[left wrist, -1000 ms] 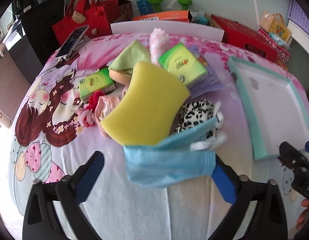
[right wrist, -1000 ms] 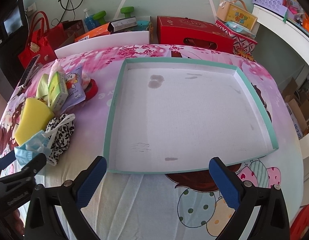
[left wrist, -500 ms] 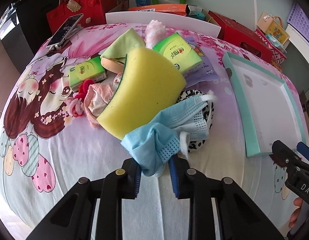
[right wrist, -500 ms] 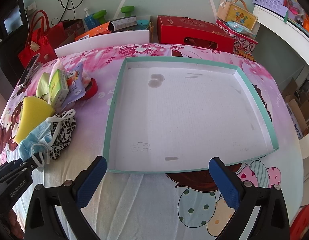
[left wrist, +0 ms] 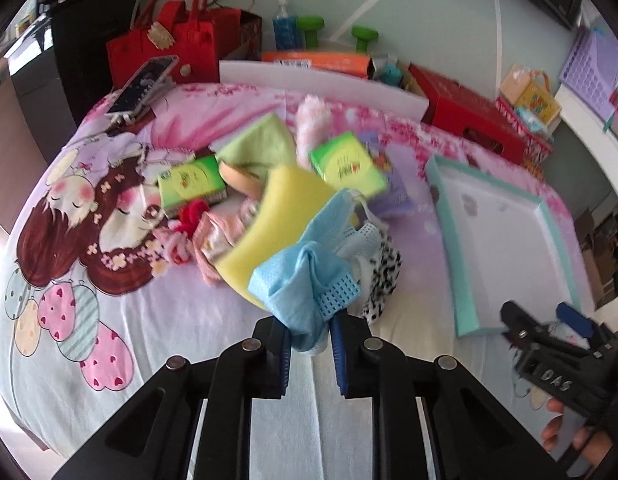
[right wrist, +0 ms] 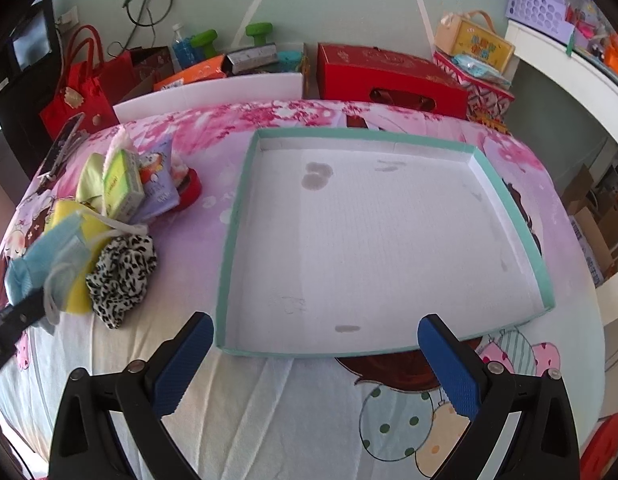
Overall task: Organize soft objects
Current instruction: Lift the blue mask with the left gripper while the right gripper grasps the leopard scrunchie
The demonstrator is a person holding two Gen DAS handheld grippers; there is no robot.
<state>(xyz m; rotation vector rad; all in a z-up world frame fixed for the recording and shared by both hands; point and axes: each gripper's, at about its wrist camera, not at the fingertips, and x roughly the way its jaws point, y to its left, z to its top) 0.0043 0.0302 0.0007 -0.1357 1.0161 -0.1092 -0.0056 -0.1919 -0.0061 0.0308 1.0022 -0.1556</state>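
My left gripper (left wrist: pixel 309 330) is shut on a light blue face mask (left wrist: pixel 305 280) and holds it lifted in front of the pile. The pile holds a yellow sponge (left wrist: pixel 285 208), a leopard-print cloth (left wrist: pixel 383 280), two green tissue packs (left wrist: pixel 189 182), a green cloth (left wrist: pixel 257 146) and pink fabric (left wrist: pixel 213 236). The mask also shows in the right wrist view (right wrist: pixel 41 260). My right gripper (right wrist: pixel 313 364) is open and empty, just in front of the near rim of the teal-edged white tray (right wrist: pixel 509 208). The tray holds nothing.
A phone on a stand (left wrist: pixel 143 88) sits at the table's far left. Red bags (left wrist: pixel 173 44), a red box (right wrist: pixel 389 76), an orange box (left wrist: pixel 317 60) and a white foam board (right wrist: pixel 213 94) line the back edge. A red round item (right wrist: pixel 191 190) lies beside the pile.
My left gripper went from open around the mask to shut on it, then lifted it off the pile. The right gripper stayed still.
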